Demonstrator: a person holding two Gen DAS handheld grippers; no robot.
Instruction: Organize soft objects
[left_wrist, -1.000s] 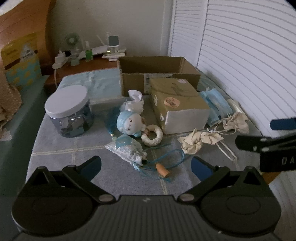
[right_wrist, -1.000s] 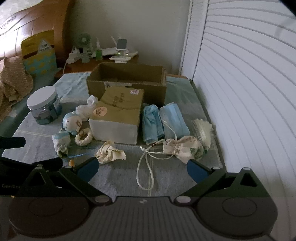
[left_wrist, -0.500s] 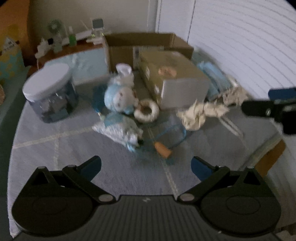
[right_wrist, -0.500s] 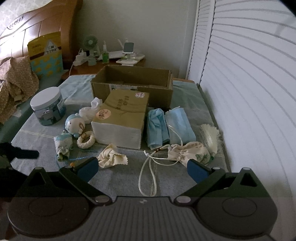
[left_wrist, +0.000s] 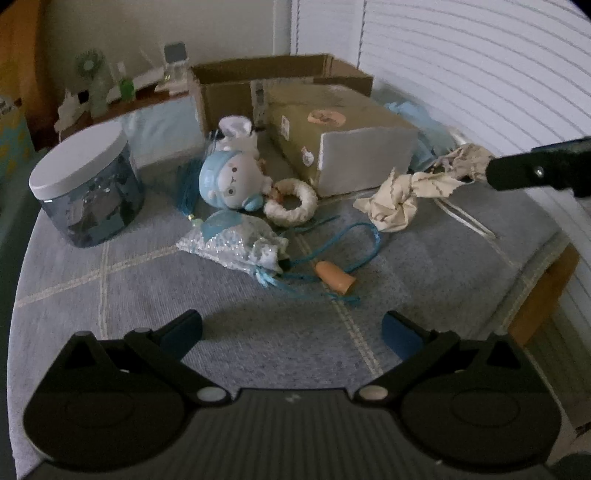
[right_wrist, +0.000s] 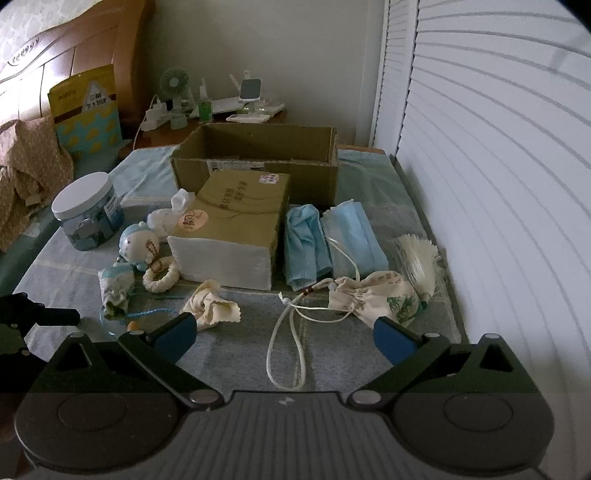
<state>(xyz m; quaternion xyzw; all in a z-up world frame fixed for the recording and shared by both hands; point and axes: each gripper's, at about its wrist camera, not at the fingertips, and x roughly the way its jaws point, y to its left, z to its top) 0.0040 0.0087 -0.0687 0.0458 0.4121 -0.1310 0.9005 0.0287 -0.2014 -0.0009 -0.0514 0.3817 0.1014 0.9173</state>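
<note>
- The left claw (left_wrist: 291, 330) hovers low over the grey bed cover (left_wrist: 110, 295), spread wide with nothing between its tips
- The right claw (right_wrist: 282, 334) hangs at the near edge, likewise spread and empty
- The sparkly blue pouch (left_wrist: 236, 245) lies just ahead of the left claw, with the plush doll (left_wrist: 229, 181) and fabric ring (left_wrist: 291, 201) just beyond it
- The pouch looks light and limp; pinching its bunched middle should hold better than the slippery blue cord (left_wrist: 354, 243)
- Only the right view shows the face masks (right_wrist: 332, 236), the printed drawstring bag (right_wrist: 376, 295) and the inside of the open cardboard box (right_wrist: 258, 162)
</note>
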